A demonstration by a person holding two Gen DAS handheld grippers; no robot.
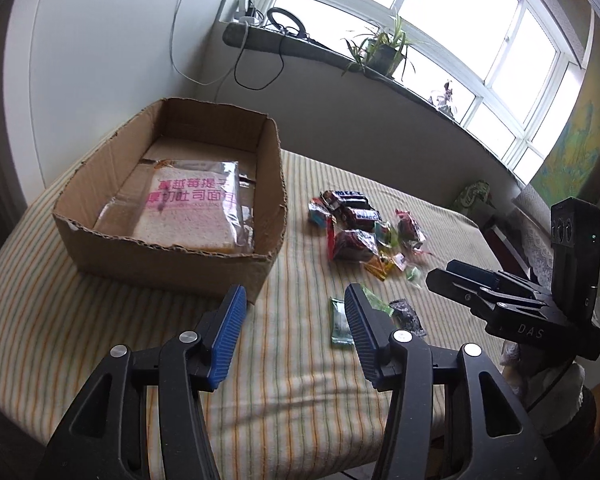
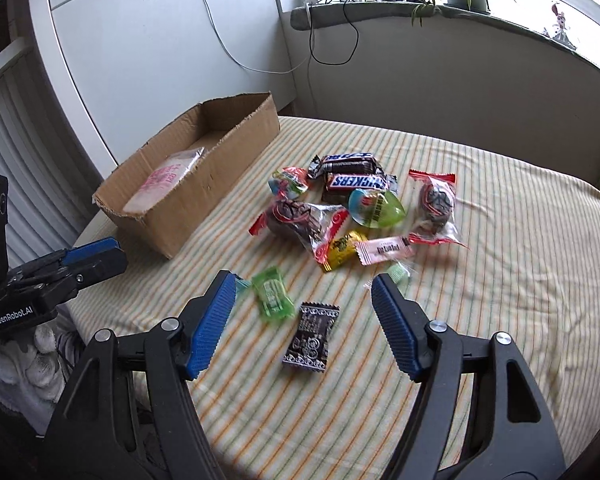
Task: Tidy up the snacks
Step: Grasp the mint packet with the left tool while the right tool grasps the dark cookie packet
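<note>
- Two grippers are over the striped cloth [image 2: 500, 240], and neither has hold of anything.
- Your left gripper [image 1: 294, 320] has its blue pads parted with only bare cloth between them; it sits just beside the near corner of the cardboard box [image 1: 172, 260].
- Your right gripper [image 2: 304, 312] stands wider open – the black patterned wrapper [image 2: 311, 340] and the green candy wrapper [image 2: 272, 294] lie on the cloth in the gap between its pads, touched by neither.
- Inside the box, a clear bag of sliced bread [image 1: 192, 208] with pink lettering lies flat on the bottom.
- Most of the snacks are in a loose pile on the cloth to the right of the box, apart from it: two Snickers bars [image 2: 358, 182] side by side, a clear red-edged packet [image 2: 436, 208] with something dark inside, a second one like it [image 2: 300, 220], a green round sweet [image 2: 376, 208], a gold-wrapped candy [image 2: 342, 250] and a pale pink sachet [image 2: 384, 250].
- From your left wrist view, a flat green packet [image 1: 340, 322] lies just left of the right-hand pad.
- A white-gloved hand [image 2: 24, 360] holds the left gripper's body.
</note>
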